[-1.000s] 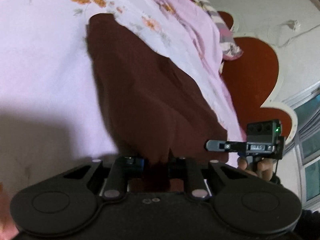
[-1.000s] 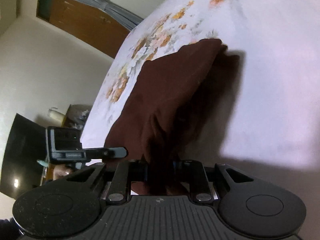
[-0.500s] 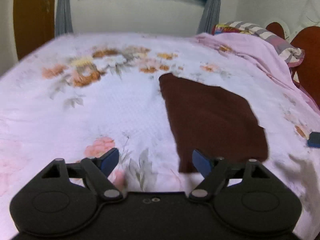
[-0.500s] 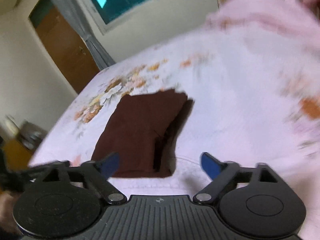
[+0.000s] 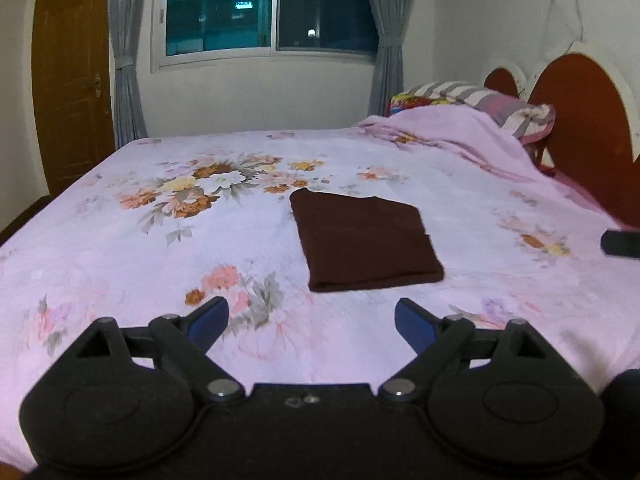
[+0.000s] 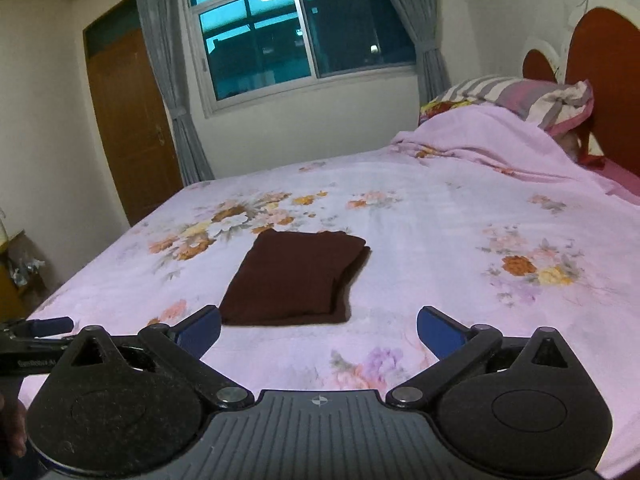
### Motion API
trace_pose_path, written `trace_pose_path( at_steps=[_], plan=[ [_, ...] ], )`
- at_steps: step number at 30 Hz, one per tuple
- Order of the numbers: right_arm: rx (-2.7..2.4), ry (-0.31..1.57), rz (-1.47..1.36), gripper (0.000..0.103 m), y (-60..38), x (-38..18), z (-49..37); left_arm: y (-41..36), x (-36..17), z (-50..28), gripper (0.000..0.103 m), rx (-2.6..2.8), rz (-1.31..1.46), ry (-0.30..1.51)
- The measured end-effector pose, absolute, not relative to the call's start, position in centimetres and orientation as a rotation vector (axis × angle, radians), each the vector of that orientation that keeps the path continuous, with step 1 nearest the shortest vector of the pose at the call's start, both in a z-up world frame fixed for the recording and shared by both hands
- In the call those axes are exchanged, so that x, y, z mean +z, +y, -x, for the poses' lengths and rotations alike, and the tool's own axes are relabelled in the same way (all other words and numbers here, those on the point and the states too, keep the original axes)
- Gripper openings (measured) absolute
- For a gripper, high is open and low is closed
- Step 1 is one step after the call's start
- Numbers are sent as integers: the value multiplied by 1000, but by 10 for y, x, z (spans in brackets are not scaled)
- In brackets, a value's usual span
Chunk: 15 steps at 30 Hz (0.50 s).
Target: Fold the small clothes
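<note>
A dark brown cloth (image 5: pixel 364 240) (image 6: pixel 296 276) lies folded into a flat rectangle on the pink flowered bedsheet (image 5: pixel 140 248) (image 6: pixel 460 248). My left gripper (image 5: pixel 310 314) hangs above the sheet just short of the cloth's near edge; its jaws are opening and nothing is between them. My right gripper (image 6: pixel 318 320) is open and empty, also pulled back from the cloth's near edge. In the right wrist view the left gripper (image 6: pixel 36 336) shows at the left border. One dark fingertip (image 5: pixel 620 242) of the right gripper shows at the right border of the left wrist view.
A striped pillow (image 5: pixel 500 106) (image 6: pixel 532 100) and a bunched pink blanket (image 5: pixel 452 140) lie at the red headboard (image 5: pixel 580 120) on the right. A window (image 5: pixel 260 12) with grey curtains is on the far wall, a wooden door (image 5: pixel 68 80) to the left.
Both grippers let go of the brown cloth, opened wide and drew back and up from it. The cloth now lies folded flat on the bed.
</note>
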State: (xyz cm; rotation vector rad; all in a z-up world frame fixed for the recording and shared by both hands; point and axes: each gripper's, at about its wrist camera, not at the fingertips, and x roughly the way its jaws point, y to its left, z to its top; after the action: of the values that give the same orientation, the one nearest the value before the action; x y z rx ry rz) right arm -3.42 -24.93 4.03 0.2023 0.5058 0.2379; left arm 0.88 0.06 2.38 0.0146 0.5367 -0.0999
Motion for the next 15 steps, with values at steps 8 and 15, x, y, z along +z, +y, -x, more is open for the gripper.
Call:
trace_pose_path(
  at_steps=[8, 15],
  plan=[
    [266, 454, -151, 103, -252, 64, 88, -7, 41, 16, 91, -130, -8, 495],
    [271, 415, -113, 103, -245, 74, 96, -17, 44, 32, 91, -132, -46, 464]
  ],
)
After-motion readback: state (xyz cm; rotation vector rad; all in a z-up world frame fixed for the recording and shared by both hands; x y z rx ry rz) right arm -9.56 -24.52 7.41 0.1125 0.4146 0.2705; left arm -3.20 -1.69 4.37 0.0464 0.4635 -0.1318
